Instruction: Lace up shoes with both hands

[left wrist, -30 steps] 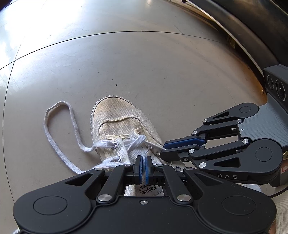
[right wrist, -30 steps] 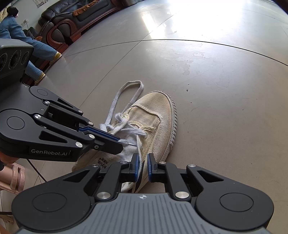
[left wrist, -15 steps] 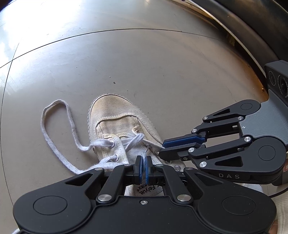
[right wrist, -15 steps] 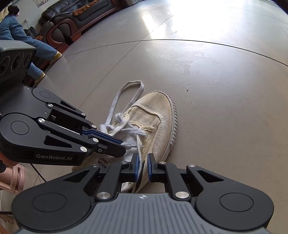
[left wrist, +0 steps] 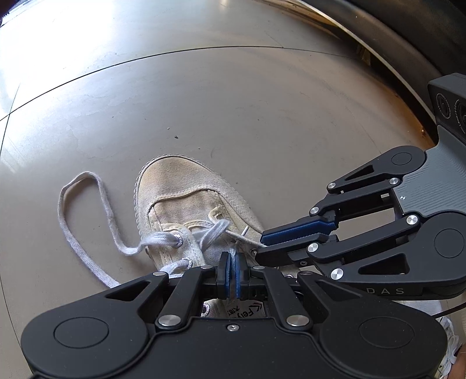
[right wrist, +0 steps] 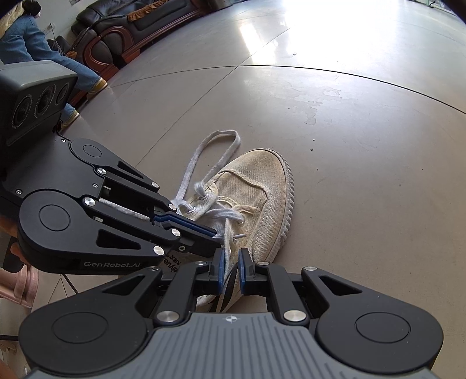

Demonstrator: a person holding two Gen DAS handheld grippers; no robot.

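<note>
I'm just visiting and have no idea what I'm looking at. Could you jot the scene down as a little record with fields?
setting: smooth tiled floor
item: cream canvas shoe, partly laced
lace: white shoelace, one long loop lying on the floor beside the toe
left tongs: closed on a lace strand
right tongs: slightly apart, lace running between them
background: dark sofa, a seated person
</note>
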